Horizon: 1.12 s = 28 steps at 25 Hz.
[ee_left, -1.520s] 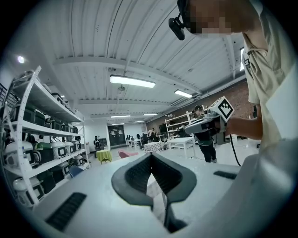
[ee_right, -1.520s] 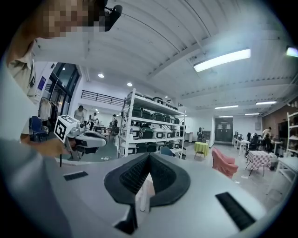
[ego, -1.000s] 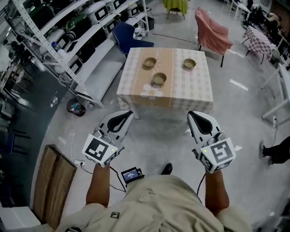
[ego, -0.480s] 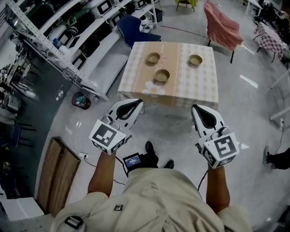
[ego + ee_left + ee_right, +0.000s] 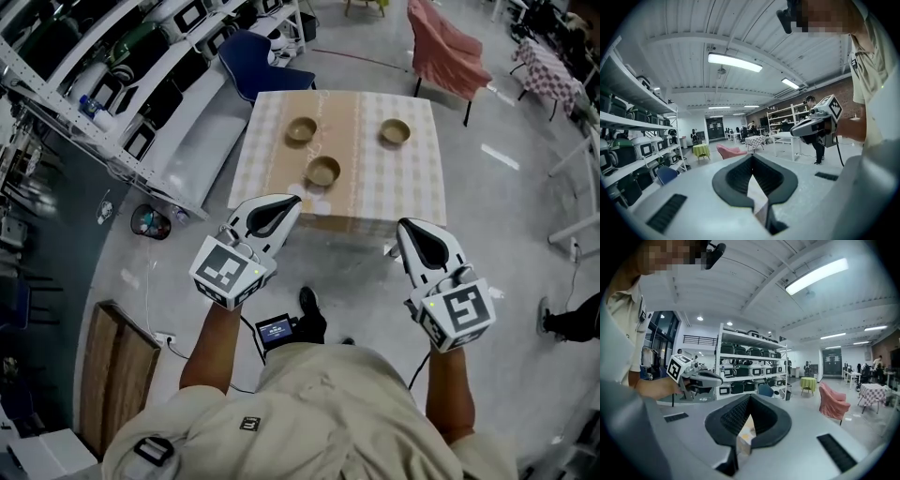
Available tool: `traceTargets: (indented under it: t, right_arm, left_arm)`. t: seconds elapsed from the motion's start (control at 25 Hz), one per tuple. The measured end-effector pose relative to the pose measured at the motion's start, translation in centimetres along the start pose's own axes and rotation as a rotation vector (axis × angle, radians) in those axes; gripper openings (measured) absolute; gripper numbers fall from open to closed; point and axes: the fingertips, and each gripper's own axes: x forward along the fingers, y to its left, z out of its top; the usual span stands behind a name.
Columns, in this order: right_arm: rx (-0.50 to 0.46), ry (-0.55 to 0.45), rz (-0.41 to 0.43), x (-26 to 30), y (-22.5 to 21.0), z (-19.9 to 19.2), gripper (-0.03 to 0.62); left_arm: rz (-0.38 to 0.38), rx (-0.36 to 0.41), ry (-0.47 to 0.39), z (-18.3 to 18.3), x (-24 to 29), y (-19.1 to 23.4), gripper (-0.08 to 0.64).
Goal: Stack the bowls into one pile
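Note:
Three tan bowls stand apart on a checked tablecloth table [image 5: 417, 192]: one at the far left [image 5: 301, 129], one at the far right [image 5: 395, 131], one nearer the front [image 5: 322, 171]. Both grippers hang over the floor, short of the table's near edge. My left gripper [image 5: 289, 202] is shut and empty, its tip just before the front left corner. My right gripper [image 5: 405, 228] is also shut and empty, below the front right part. In the left gripper view the shut gripper [image 5: 752, 157] points across the room; the right gripper view shows its gripper [image 5: 750, 397] likewise shut.
Metal shelves [image 5: 141, 84] with cases run along the left. A blue chair [image 5: 253, 70] and a pink covered chair [image 5: 445, 52] stand behind the table. A bin [image 5: 150, 222], a wooden board [image 5: 117, 375] and a small screen device [image 5: 275, 330] lie on the floor.
The person has stepped toward the table, which now lies closer to both grippers. My left gripper has risen and come up to the table's front left corner. Both stay shut.

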Motion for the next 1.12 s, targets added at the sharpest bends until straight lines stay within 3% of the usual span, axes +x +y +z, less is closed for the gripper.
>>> traceTargets:
  t: [0.24,0.56,1.12]
  right_arm:
    - [0.002,0.004,-0.031,6.6,-1.6,1.3,0.003]
    - [0.004,0.036,-0.082,14.6,-3.4,1.9,0.003]
    - [0.028,0.09,-0.073,22.1,-6.9,0.6,0.003]
  left_arm:
    - [-0.029,0.011,-0.018,0.0,2.2,6.0,0.006]
    - [-0.067,-0.013,-0.007,-3.2,5.0,14.4,0.006]
    - [-0.041,-0.02,0.021,-7.5,9.6,22.3,0.006]
